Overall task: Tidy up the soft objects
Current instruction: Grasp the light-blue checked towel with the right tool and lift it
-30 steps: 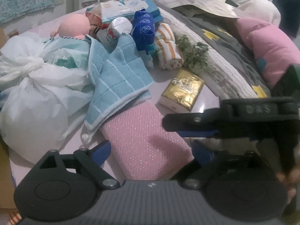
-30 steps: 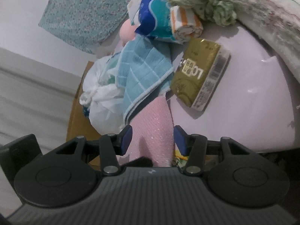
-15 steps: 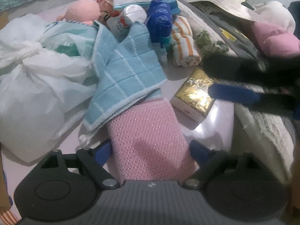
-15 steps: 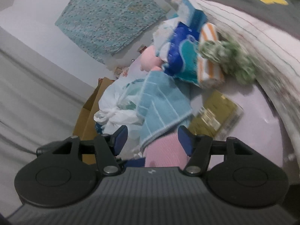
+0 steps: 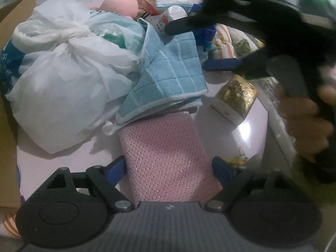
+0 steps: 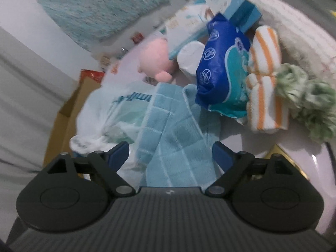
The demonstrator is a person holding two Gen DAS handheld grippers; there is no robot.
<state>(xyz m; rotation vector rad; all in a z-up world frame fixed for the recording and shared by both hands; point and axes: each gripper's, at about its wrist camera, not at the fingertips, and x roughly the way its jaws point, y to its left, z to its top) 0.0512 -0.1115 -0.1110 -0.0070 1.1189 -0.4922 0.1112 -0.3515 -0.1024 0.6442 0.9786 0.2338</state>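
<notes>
A pink knitted cloth (image 5: pixel 168 159) lies on the pale table between my left gripper's (image 5: pixel 168 166) blue fingers, which touch its sides. A light blue checked towel (image 5: pixel 168 77) overlaps its far end. My right gripper (image 6: pixel 171 153) is open and hovers over that blue towel (image 6: pixel 174 136); in the left wrist view it reaches in from the right (image 5: pixel 189 46). Beyond are a blue wipes pack (image 6: pixel 222 69), an orange-striped rolled cloth (image 6: pixel 264 88), a green knitted piece (image 6: pixel 310 103) and a pink plush toy (image 6: pixel 157 56).
A tied white plastic bag (image 5: pixel 61 79) sits left of the towels. A gold packet (image 5: pixel 235 96) lies to the right. A cardboard box (image 6: pixel 63 126) stands at the table's left edge. Boxes and packs (image 6: pixel 210 14) are at the back, bedding on the right.
My right gripper has let go of the pink cloth, opened, risen and moved forward over the blue towel. My left gripper has stayed on the pink cloth.
</notes>
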